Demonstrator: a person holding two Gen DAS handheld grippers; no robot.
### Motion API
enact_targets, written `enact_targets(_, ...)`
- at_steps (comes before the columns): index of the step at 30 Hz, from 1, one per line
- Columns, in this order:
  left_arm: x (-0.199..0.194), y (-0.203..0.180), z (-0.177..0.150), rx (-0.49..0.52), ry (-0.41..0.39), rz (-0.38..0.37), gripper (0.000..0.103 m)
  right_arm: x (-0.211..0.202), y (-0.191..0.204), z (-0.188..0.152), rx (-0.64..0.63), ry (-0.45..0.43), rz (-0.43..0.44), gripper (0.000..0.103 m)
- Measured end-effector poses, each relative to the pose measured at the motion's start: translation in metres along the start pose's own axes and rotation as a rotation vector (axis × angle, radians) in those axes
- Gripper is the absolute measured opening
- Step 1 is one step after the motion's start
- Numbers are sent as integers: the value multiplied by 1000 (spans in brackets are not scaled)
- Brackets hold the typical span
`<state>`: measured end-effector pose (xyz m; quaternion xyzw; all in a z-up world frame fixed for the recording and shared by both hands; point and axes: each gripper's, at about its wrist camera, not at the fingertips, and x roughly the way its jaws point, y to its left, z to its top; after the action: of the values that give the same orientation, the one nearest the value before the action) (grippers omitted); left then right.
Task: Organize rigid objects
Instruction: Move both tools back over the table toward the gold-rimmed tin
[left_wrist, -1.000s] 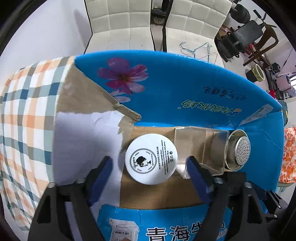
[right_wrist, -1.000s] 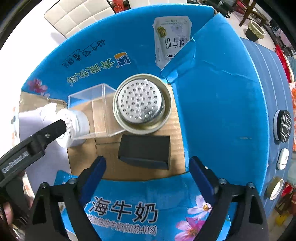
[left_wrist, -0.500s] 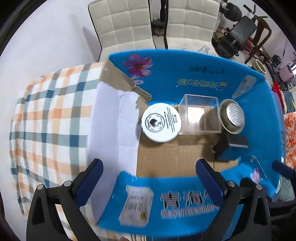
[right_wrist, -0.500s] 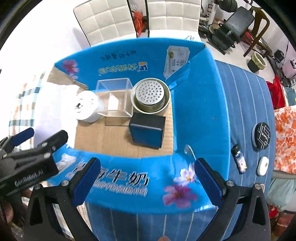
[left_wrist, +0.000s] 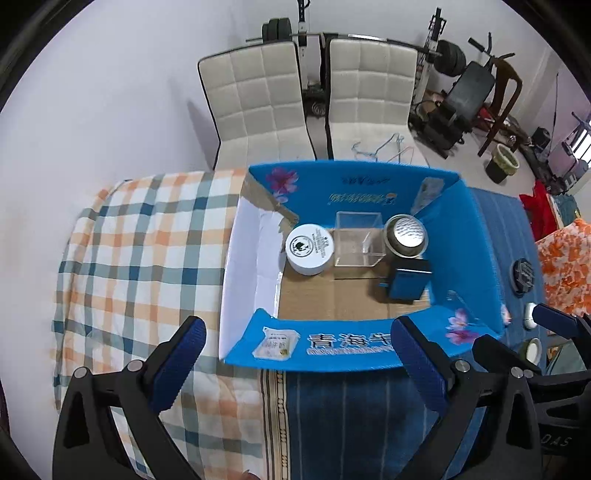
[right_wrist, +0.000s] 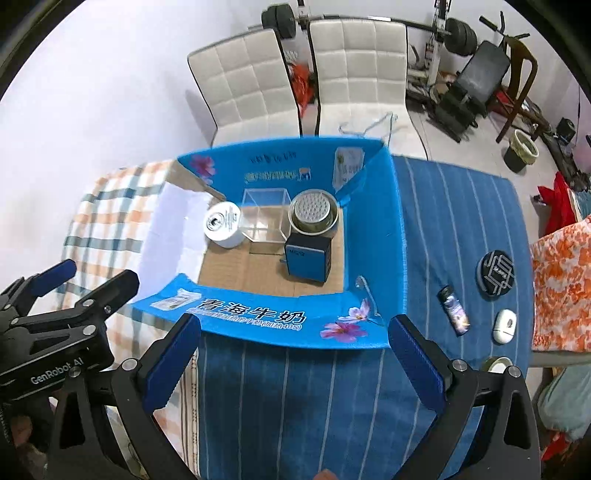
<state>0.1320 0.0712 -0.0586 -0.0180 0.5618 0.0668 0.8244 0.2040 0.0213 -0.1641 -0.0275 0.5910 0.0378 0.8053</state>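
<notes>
A blue open cardboard box (left_wrist: 476, 258) (right_wrist: 369, 236) stands on the table. Inside it are a white round jar (left_wrist: 309, 249) (right_wrist: 222, 223), a clear plastic cube (left_wrist: 356, 243) (right_wrist: 264, 216), a metal perforated cup (left_wrist: 405, 235) (right_wrist: 314, 216) and a dark blue box (left_wrist: 408, 282) (right_wrist: 307, 258). My left gripper (left_wrist: 295, 365) is open and empty, high above the box's near flap. My right gripper (right_wrist: 291, 358) is open and empty above the blue striped cloth, in front of the box.
On the striped cloth right of the box lie a black round disc (right_wrist: 495, 272), a small dark lighter-like item (right_wrist: 453, 311), a white oval object (right_wrist: 504, 325) and a tape roll (right_wrist: 496, 364). A plaid cloth (left_wrist: 140, 258) covers the left side. Two white chairs (left_wrist: 317, 107) stand behind.
Both grippers have pulled up and back out of the box. The jar stays standing in the box, free of the left gripper.
</notes>
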Motion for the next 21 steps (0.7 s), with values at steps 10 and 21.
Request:
enact_targets(10,-44,-62,-6,32,-55,-80,103,-59,-102,-30,171,-51,-19,103)
enact_targets(21,-8,-211,0,141,-3,-180,103,-41,-279,-62,443,16,-106,103)
